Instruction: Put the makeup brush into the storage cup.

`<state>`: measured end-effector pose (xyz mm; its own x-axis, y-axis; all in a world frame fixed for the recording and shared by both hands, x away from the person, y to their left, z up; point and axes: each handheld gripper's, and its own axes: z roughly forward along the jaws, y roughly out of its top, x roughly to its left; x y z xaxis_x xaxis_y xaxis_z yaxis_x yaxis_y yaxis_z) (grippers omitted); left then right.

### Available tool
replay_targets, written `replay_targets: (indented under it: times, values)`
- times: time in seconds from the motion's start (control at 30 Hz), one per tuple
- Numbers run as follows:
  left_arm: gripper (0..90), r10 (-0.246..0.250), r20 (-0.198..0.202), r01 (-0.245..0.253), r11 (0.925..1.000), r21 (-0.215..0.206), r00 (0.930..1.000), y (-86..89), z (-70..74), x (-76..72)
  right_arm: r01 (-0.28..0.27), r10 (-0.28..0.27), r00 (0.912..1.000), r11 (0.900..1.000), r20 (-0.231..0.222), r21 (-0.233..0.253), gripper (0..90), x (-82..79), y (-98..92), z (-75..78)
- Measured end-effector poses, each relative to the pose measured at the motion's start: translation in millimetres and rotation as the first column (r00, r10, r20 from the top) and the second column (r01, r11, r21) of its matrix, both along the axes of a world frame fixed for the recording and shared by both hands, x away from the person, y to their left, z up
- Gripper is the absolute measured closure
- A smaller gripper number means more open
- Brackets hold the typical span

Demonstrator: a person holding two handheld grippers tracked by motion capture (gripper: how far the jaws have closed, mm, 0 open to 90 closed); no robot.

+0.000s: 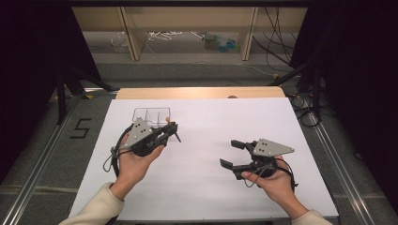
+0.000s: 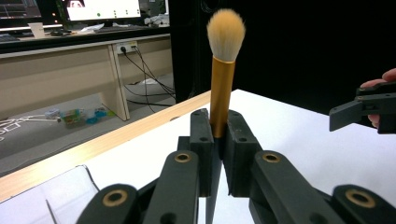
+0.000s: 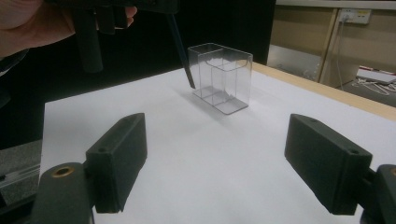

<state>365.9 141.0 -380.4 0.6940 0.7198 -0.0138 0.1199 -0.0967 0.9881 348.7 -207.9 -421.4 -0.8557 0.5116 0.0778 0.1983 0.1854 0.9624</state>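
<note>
Closest to us in the left gripper view, our left gripper (image 2: 215, 135) has its jaws pinched on a makeup brush (image 2: 222, 79) by the gold ferrule, the pale bristles pointing up and the dark handle running down between the jaws. From above, that left gripper (image 1: 170, 130) sits just beside a clear plastic organizer (image 1: 152, 114) standing on the white bench (image 1: 202, 187) near its far left part; the right gripper view shows the organizer (image 3: 220, 77) as an open-topped box split into compartments, with the brush's dark handle tip (image 3: 181, 46) hanging just beside it. Our right gripper (image 1: 231, 153) hovers well apart over the right half, its jaws spread wide and holding nothing.
</note>
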Motion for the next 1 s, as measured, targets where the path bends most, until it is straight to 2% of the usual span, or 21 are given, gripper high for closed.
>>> replay_targets:
  times: [0.13, 0.2, 0.27, 0.3, 0.33, 0.37, 0.4, 0.47, 0.5, 0.63, 0.67, 0.7, 0.73, 0.77, 1.0]
  values:
    - [83.0, 0.021, 0.003, -0.021, 0.9998, 0.001, 0.9998, 3.1, 0.8, 1.0, 0.002, -0.002, 1.0000, 1.000, -0.003, 0.005, 21.9, -0.4, -1.8, 0.3]
    - [83.0, 0.024, 0.007, -0.024, 0.9997, 0.007, 0.9997, 4.7, 1.3, 1.8, 0.007, -0.008, 1.0000, 1.000, -0.005, -0.016, 21.8, -1.0, -3.8, 1.3]
    - [83.0, 0.025, 0.011, -0.026, 0.9996, 0.011, 0.9996, 5.6, 1.6, 2.0, 0.005, -0.005, 1.0000, 1.000, -0.004, -0.002, 21.7, -0.9, -3.3, 0.7]
    - [83.0, 0.024, 0.035, -0.025, 0.9996, 0.013, 0.9991, 6.6, 2.2, 3.8, 0.005, -0.005, 1.0000, 1.000, -0.003, 0.002, 21.7, -1.0, -3.7, 0.7]
    - [83.0, 0.025, 0.036, -0.025, 0.9996, 0.015, 0.9990, 7.2, 2.4, 4.2, 0.007, -0.007, 1.0000, 1.000, -0.002, 0.002, 21.6, -0.9, -4.1, 0.7]
    - [83.0, 0.025, 0.036, -0.025, 0.9996, 0.015, 0.9990, 7.2, 2.4, 4.2, 0.012, -0.012, 0.9996, 1.000, 0.024, -0.001, 21.6, 0.1, -4.8, 0.8]
    - [83.0, 0.026, 0.039, -0.026, 0.9994, 0.021, 0.9989, 8.3, 2.7, 4.8, 0.017, -0.016, 0.9996, 1.000, 0.023, -0.004, 21.6, -0.2, -5.4, 1.2]
    - [83.0, 0.025, 0.042, -0.026, 0.9994, 0.024, 0.9988, 8.9, 2.9, 5.1, 0.024, -0.024, 0.9993, 1.000, 0.029, 0.005, 21.6, -0.4, -5.1, 0.8]
    - [83.0, 0.026, 0.041, -0.027, 0.9994, 0.023, 0.9988, 9.3, 3.0, 5.1, 0.013, -0.013, 0.9999, 1.000, 0.003, 0.005, 21.6, -1.6, -5.7, 1.2]
    - [83.0, 0.036, 0.039, -0.036, 0.9992, 0.016, 0.9986, 11.5, 3.9, 5.7, 0.010, -0.010, 0.9999, 1.000, 0.003, 0.020, 21.6, -1.8, -6.5, 0.8]
    - [83.0, 0.036, 0.039, -0.036, 0.9992, 0.016, 0.9986, 11.5, 3.9, 5.7, 0.025, -0.025, 0.9997, 0.999, -0.003, -0.026, 21.6, -3.3, -9.9, 3.1]
    - [83.0, 0.042, 0.038, -0.043, 0.9990, 0.013, 0.9984, 12.6, 4.3, 6.1, 0.009, -0.009, 1.0000, 1.000, 0.003, 0.018, 21.6, -2.3, -7.4, 1.2]
    - [83.0, 0.042, 0.038, -0.043, 0.9990, 0.013, 0.9984, 12.6, 4.3, 6.1, 0.009, -0.009, 1.0000, 1.000, 0.003, 0.018, 21.6, -2.3, -7.4, 1.2]
    - [83.0, 0.042, 0.042, -0.043, 0.9989, 0.017, 0.9982, 13.5, 4.5, 6.6, 0.011, -0.012, 0.9994, 1.000, 0.033, 0.007, 21.6, -1.2, -9.4, 1.6]
    - [83.0, 0.049, 0.043, -0.050, 0.9986, 0.020, 0.9979, 14.7, 4.5, 7.4, 0.022, -0.022, 0.9995, 1.000, 0.021, -0.003, 21.6, -4.0, -14.4, 2.6]
